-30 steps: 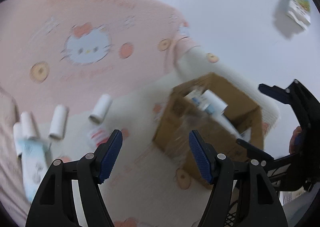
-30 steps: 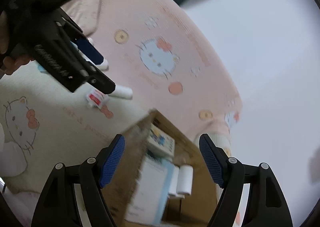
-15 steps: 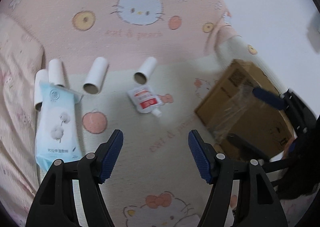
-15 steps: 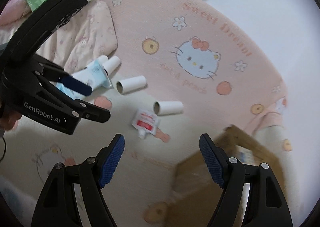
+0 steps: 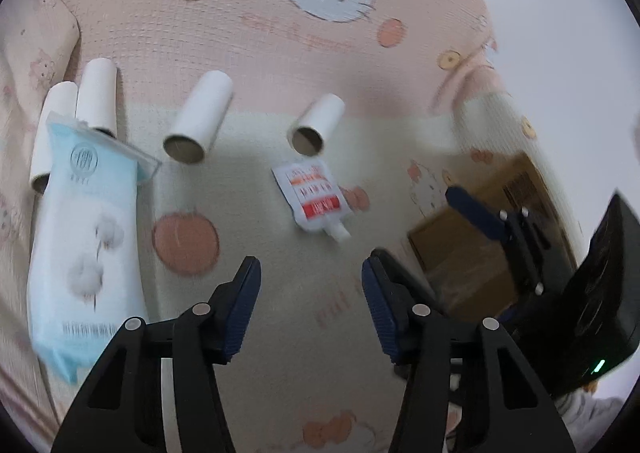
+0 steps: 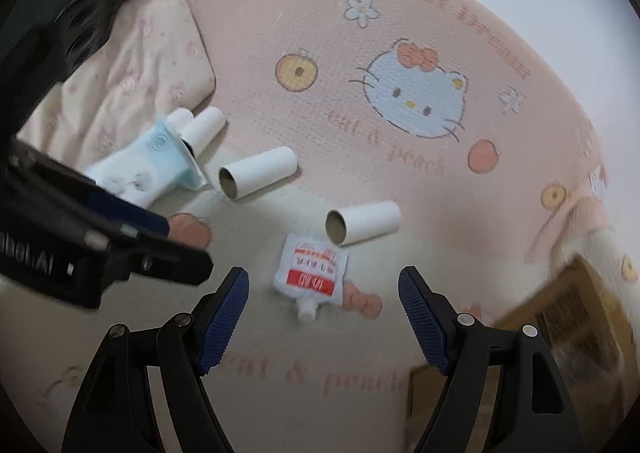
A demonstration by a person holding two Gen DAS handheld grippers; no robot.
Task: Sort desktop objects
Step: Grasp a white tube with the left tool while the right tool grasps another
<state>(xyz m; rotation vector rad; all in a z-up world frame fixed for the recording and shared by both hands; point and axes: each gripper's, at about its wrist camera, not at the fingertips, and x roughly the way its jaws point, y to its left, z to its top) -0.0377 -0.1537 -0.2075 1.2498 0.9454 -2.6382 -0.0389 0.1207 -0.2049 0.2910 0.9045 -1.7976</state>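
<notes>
Plenty was left to sort: the blue tissue pack (image 5: 86, 249), four cardboard tubes (image 5: 199, 118) and the spouted sachet (image 5: 313, 198) lay loose on the blanket. The left gripper (image 5: 311, 309), jaws narrowing on nothing, and the right gripper (image 6: 323, 317), spread empty, hovered short of the sachet; the cardboard box (image 5: 476, 253) waited rightmost.

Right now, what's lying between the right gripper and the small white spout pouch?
Nothing: in the right wrist view only bare printed blanket separates the open right gripper from the spout pouch.
</notes>
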